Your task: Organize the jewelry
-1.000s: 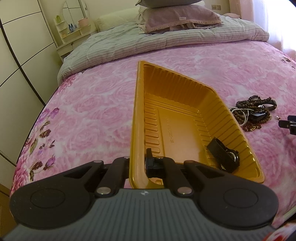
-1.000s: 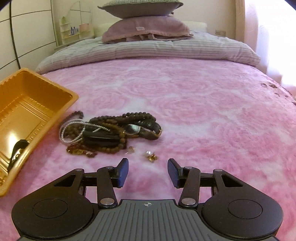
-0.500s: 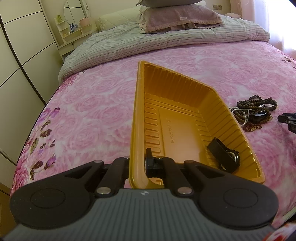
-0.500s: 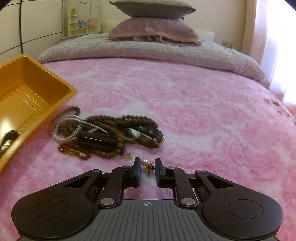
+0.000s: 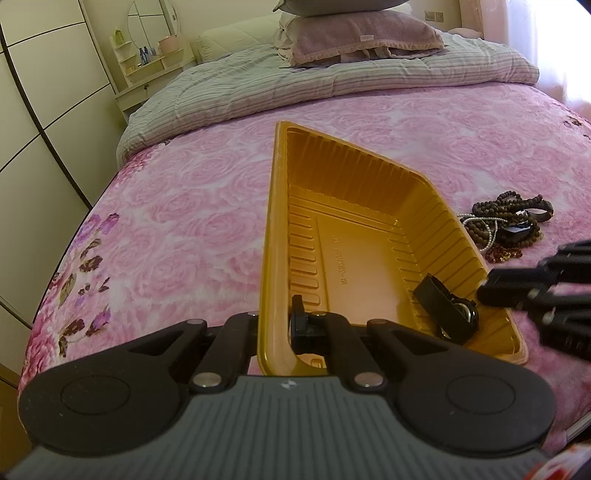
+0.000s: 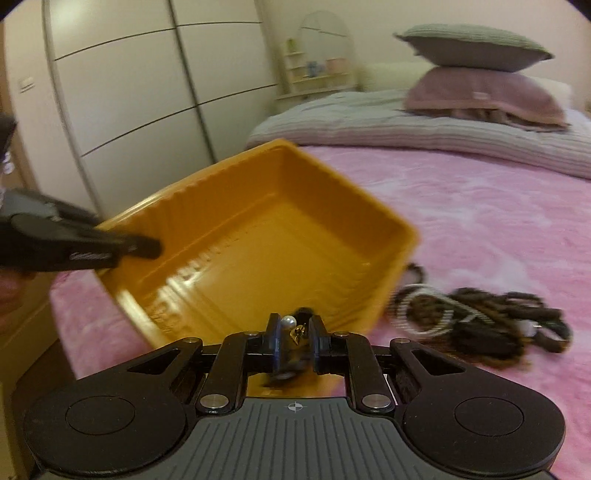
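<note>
An orange plastic tray [image 5: 273, 221] lies on the pink bed. My left gripper [image 5: 274, 325] is shut on the tray's near wall, one finger inside and one outside. A black watch [image 5: 447, 314] lies in the tray's near right corner. My right gripper [image 6: 293, 332] is shut on a small pearl-and-gold earring [image 6: 288, 322] and hangs over the tray's [image 6: 351, 184] near edge. From the left wrist view the right gripper [image 5: 487, 291] reaches in from the right, above the watch. A pile of bead bracelets and necklaces [image 6: 480, 321] lies on the bedspread to the right of the tray.
Stacked pillows [image 5: 354, 33] and a striped quilt [image 5: 332, 81] fill the head of the bed. A white wardrobe [image 6: 147, 92] and a small shelf unit [image 5: 147, 62] stand on the left. The bed's left edge [image 5: 74, 240] drops away beside the tray.
My right gripper closed on the earring, lifted it off the bedspread and swung left over the tray. The left gripper and tray stayed still.
</note>
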`<act>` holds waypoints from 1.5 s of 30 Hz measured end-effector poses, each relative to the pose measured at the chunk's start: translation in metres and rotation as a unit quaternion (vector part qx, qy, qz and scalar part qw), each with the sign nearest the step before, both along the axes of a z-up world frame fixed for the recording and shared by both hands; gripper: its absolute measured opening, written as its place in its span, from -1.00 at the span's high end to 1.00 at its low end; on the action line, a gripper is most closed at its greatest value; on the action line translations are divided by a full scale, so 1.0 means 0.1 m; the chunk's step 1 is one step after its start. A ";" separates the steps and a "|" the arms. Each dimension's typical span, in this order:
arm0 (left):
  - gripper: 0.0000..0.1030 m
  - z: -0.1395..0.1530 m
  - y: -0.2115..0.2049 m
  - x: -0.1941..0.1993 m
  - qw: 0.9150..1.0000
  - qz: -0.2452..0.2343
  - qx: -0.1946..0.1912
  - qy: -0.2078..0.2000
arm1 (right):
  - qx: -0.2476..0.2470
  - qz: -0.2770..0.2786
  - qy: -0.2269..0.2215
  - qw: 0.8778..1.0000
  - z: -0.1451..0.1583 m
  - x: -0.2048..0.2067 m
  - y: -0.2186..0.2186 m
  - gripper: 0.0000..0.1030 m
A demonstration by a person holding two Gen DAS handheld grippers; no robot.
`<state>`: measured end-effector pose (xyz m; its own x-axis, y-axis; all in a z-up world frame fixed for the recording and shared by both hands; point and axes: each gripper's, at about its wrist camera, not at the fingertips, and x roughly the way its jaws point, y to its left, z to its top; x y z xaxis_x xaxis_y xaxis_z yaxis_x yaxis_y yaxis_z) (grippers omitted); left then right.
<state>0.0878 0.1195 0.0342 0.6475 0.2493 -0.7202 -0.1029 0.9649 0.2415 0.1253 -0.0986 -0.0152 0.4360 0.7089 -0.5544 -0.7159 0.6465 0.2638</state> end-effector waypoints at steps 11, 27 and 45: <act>0.95 0.00 0.00 0.00 1.000 0.002 -0.003 -0.002 | -0.040 -0.154 -0.015 0.987 -0.17 0.22 -0.63 -0.07; 0.95 -0.02 0.00 0.01 1.000 0.005 -0.001 0.000 | -0.124 -0.185 -0.015 0.975 -0.66 0.76 -0.98 0.58; 0.95 -0.02 -0.01 0.01 1.000 0.005 -0.001 0.000 | -0.037 -0.088 -0.043 0.995 0.00 0.22 -0.65 0.75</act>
<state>0.0892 0.1188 0.0319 0.6447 0.2540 -0.7210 -0.1120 0.9644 0.2396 0.1468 -0.1638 -0.0148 0.5977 0.5765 -0.5571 -0.6085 0.7787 0.1530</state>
